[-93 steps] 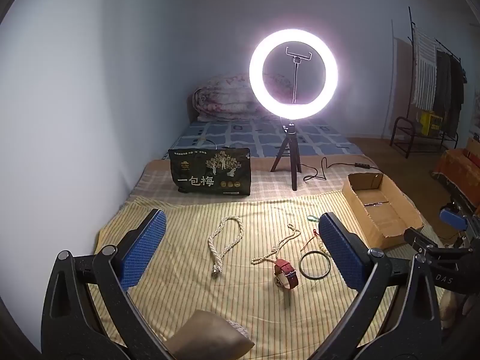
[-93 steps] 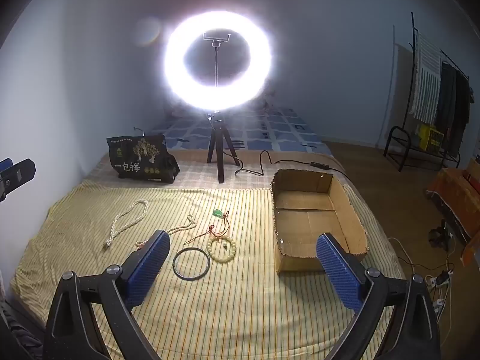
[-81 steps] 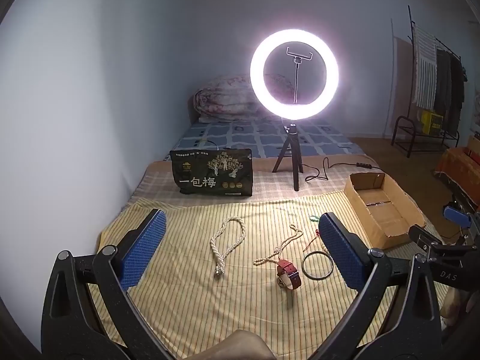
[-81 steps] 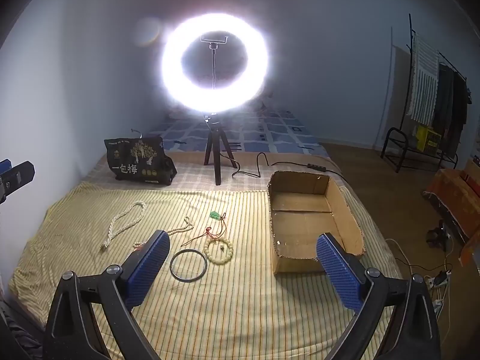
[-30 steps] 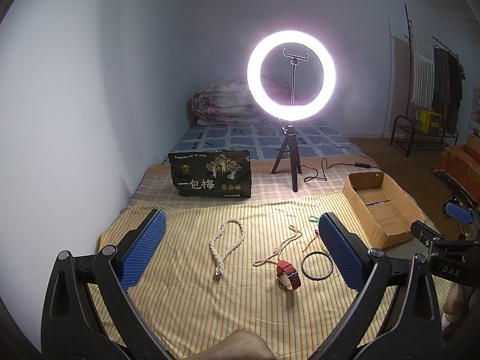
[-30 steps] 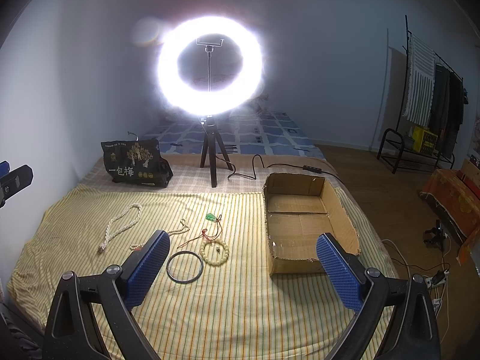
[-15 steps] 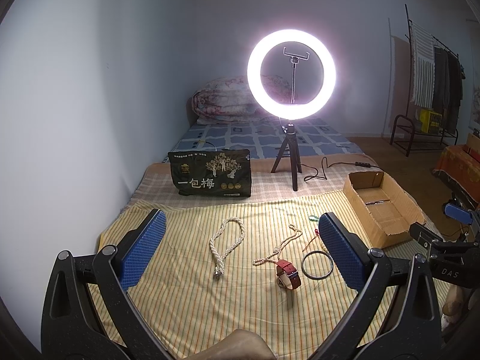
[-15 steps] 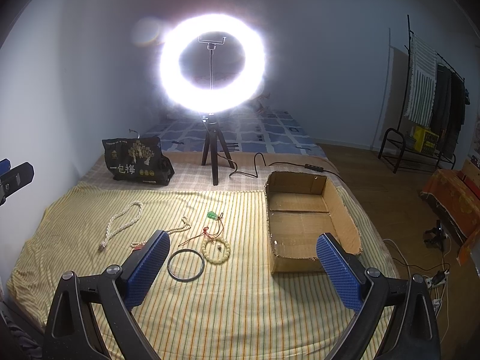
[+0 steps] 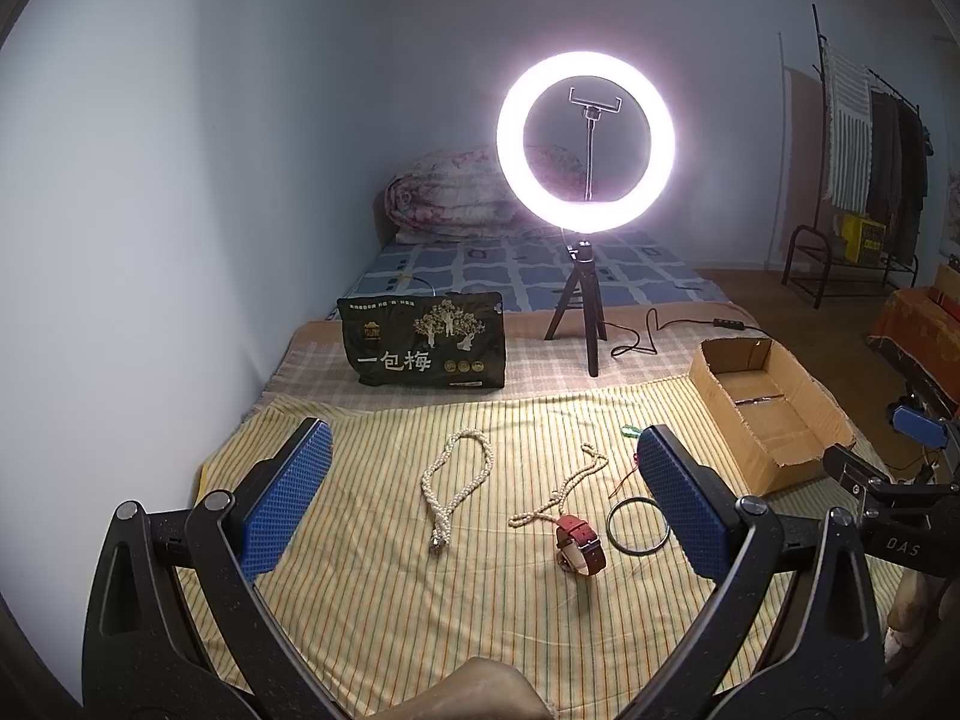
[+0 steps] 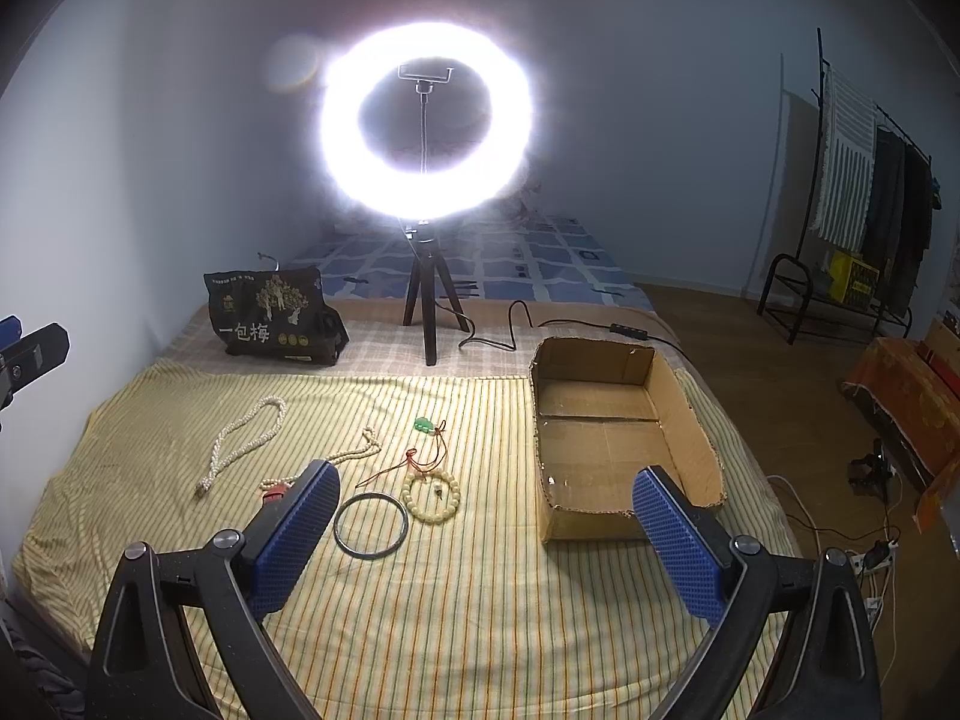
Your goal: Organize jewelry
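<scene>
Two hand-held grippers hung wide open and empty above a bed spread with a yellow striped cloth (image 10: 480, 600), where jewelry lay scattered. The left gripper (image 9: 480, 504) had its blue pads spread far apart over a long white bead necklace (image 9: 456, 480), a shorter bead strand (image 9: 561, 492) and a red-strapped watch (image 9: 579, 543), which touched the near end of that strand. Just right of the watch lay a dark bangle (image 9: 637, 525), partly hidden behind the gripper's right finger. The right gripper (image 10: 480, 540), equally wide, was held above the same bangle and a pale bead bracelet (image 10: 432, 498) just beside it, with a red cord (image 10: 414, 462) running up to a small green pendant (image 10: 425, 423). An open cardboard box (image 10: 690, 420) sat on the right side of the cloth, well apart from the necklace; a thin dark item in it, seen from the left camera, was too small to identify. Behind the cloth stood a black snack bag (image 9: 423, 342) and a lit ring light (image 9: 585, 144) on a tripod.
</scene>
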